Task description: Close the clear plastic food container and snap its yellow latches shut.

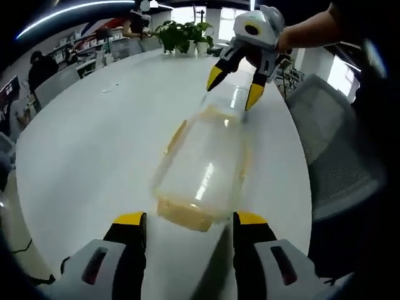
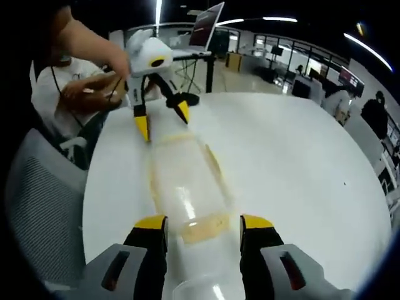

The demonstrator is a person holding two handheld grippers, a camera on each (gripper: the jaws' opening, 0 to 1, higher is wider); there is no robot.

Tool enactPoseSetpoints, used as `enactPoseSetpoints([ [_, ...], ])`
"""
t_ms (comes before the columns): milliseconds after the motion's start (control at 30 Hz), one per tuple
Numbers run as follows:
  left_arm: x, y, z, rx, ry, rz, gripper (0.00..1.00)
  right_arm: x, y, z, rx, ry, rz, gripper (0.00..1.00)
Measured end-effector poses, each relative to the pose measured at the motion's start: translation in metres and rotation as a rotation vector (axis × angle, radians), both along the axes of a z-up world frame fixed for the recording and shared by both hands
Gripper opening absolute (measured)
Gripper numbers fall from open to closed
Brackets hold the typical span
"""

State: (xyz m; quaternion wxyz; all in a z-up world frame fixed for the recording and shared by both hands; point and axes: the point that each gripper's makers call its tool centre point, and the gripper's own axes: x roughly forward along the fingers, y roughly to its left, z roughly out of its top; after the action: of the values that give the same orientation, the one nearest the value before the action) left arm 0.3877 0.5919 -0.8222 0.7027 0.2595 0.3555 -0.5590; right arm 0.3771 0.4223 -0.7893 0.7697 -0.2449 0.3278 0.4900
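Note:
A clear plastic food container (image 1: 203,165) with yellow latches lies on the white table (image 1: 94,137), its lid resting on top. My left gripper (image 1: 189,220) stands open at the container's near end, its jaws on either side of a yellow latch (image 1: 184,214). My right gripper (image 1: 234,86) hangs open over the far end. In the right gripper view the same container (image 2: 187,181) runs away from my right gripper (image 2: 203,224), which is open astride a yellow latch (image 2: 203,229). My left gripper (image 2: 161,120) is open at the other end.
Grey mesh chairs (image 1: 337,150) stand along the table's edge. Potted plants (image 1: 184,34) sit at the far end of the table. A seated person (image 2: 69,94) is beyond the table edge, with a laptop (image 2: 206,28) on a stand behind. Bare white table (image 2: 300,169) spreads beside the container.

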Motion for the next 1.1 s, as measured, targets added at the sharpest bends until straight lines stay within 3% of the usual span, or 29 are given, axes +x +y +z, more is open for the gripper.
enactPoseSetpoints([
  [367,0.003,0.002,-0.004,0.051,0.001,-0.090,0.55,-0.010,0.003,-0.020,-0.110,0.048,0.145,0.48],
  [1100,0.001,-0.003,-0.011,0.136,-0.017,-0.245,0.48,0.001,0.000,-0.040,-0.224,0.079,0.228,0.43],
])
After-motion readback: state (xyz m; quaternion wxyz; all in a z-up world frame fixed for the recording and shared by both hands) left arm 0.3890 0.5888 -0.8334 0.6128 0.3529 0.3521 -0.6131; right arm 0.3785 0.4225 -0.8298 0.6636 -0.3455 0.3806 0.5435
